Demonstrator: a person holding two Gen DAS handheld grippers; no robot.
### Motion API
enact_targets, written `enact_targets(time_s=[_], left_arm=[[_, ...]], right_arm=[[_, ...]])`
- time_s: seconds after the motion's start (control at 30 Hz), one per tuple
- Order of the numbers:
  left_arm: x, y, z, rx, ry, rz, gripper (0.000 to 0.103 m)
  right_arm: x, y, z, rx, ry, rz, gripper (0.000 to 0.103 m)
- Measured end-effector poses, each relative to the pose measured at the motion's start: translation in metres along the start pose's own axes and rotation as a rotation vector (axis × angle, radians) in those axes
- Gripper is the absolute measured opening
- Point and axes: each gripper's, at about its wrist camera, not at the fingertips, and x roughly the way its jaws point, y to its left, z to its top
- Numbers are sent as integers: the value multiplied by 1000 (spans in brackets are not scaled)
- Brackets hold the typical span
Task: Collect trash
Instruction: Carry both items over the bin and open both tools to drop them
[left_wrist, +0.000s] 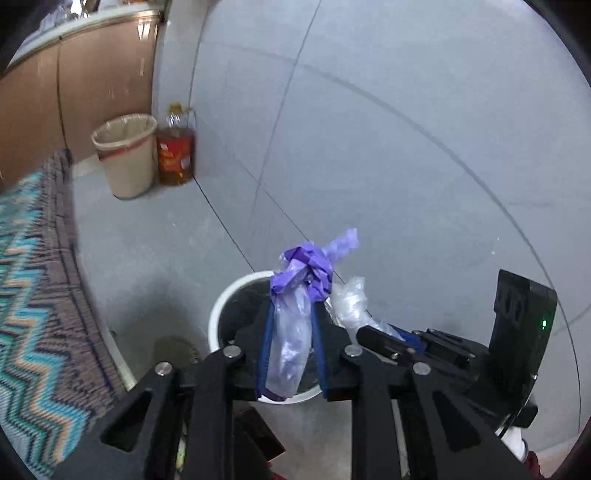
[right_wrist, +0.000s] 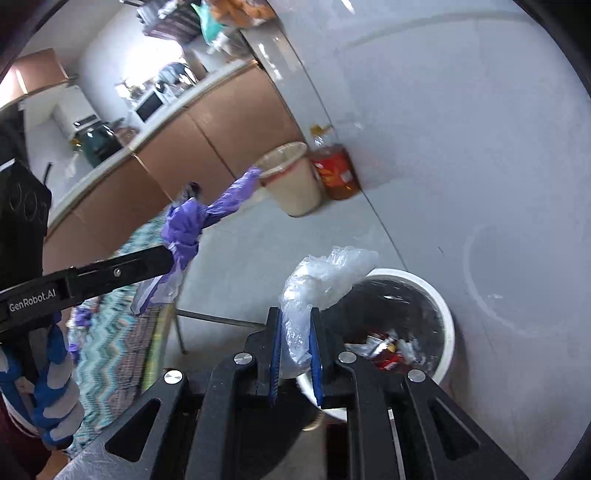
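My left gripper (left_wrist: 291, 295) is shut on a purple plastic bag (left_wrist: 308, 264) with a clear part hanging between the fingers, held over a white trash bin (left_wrist: 221, 310) with a dark liner. My right gripper (right_wrist: 295, 314) is shut on a crumpled clear plastic bag (right_wrist: 325, 275), held at the same bin's rim (right_wrist: 443, 314). Wrappers (right_wrist: 388, 349) lie inside the bin. The left gripper with the purple bag (right_wrist: 184, 225) shows at the left of the right wrist view. The right gripper and clear bag (left_wrist: 351, 299) show beside the left one.
A beige bin (left_wrist: 127, 155) and a bottle of amber oil (left_wrist: 175, 151) stand against brown cabinets (left_wrist: 92, 74). A zigzag rug (left_wrist: 33, 295) lies to the left. Grey tiled floor (left_wrist: 406, 166) surrounds the white bin. A cluttered counter (right_wrist: 155, 110) runs above the cabinets.
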Motion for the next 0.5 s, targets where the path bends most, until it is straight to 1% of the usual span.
enact_targets(time_s=[0.07, 0.13, 0.17, 0.2, 0.23, 0.27, 0.4, 0.5], left_arm=[[16, -1, 1, -10, 31, -15, 20], [26, -1, 2, -16, 47, -27, 21], [29, -1, 1, -18, 51, -31, 25], [30, 0, 1, -20, 52, -34, 36], [29, 1, 0, -25, 45, -34, 42], [27, 1, -1, -27, 37, -33, 44], [20, 2, -3, -27, 26, -22, 44], [7, 5, -7, -27, 6, 0, 44]], right_arm=[[10, -11, 1, 11, 23, -29, 27], [14, -17, 0, 20, 33, -39, 30], [15, -20, -1, 28, 36, -43, 32], [16, -22, -1, 33, 37, -46, 33], [15, -23, -2, 37, 38, -49, 35], [15, -24, -4, 41, 40, -52, 35], [13, -28, -4, 53, 41, -57, 37], [7, -21, -4, 47, 31, -58, 40]])
